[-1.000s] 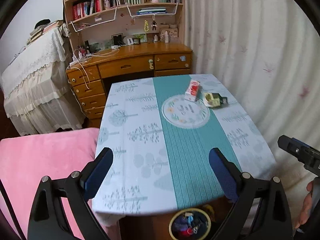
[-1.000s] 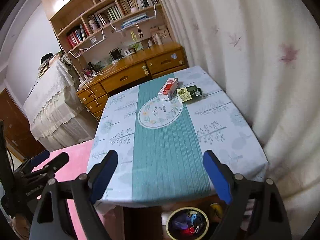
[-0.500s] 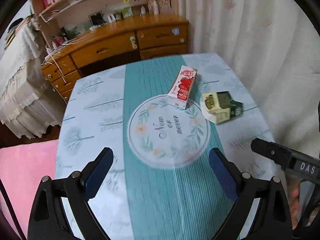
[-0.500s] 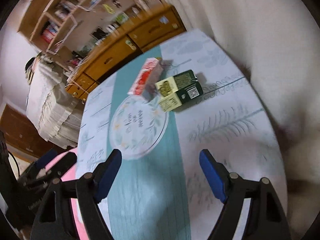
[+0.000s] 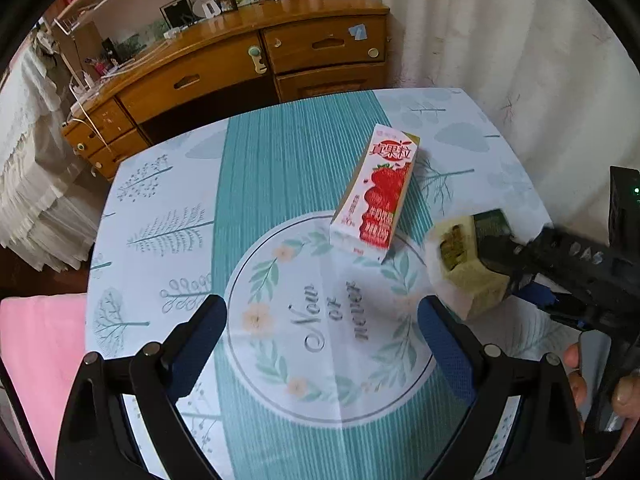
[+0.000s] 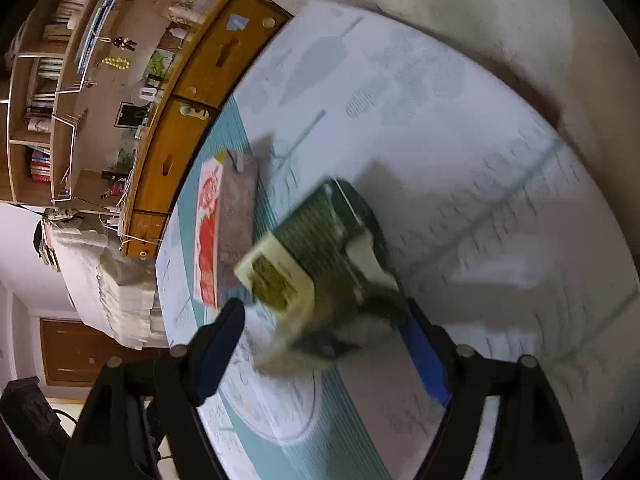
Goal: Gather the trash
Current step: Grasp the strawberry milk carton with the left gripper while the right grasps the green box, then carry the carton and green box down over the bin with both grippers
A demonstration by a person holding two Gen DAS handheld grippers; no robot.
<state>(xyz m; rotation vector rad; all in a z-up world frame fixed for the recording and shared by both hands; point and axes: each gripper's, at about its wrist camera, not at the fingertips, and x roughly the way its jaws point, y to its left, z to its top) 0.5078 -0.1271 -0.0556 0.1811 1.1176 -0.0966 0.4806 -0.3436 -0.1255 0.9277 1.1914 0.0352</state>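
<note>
The left gripper [image 5: 322,330] hangs wide apart over the tablecloth [image 5: 168,224]. At its one o'clock lies the red carton [image 5: 378,194]. At three o'clock, the right gripper [image 6: 322,354] gapes around the green box [image 6: 316,248].

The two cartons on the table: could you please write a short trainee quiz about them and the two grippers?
1. True or false: the red carton lies flat on the tablecloth.
2. Which gripper is closest to the green carton? A) left gripper B) right gripper
3. Fill in: the left gripper's jaws are ____ and hold nothing.

Key: 1 true; 2 B; 3 open
</note>
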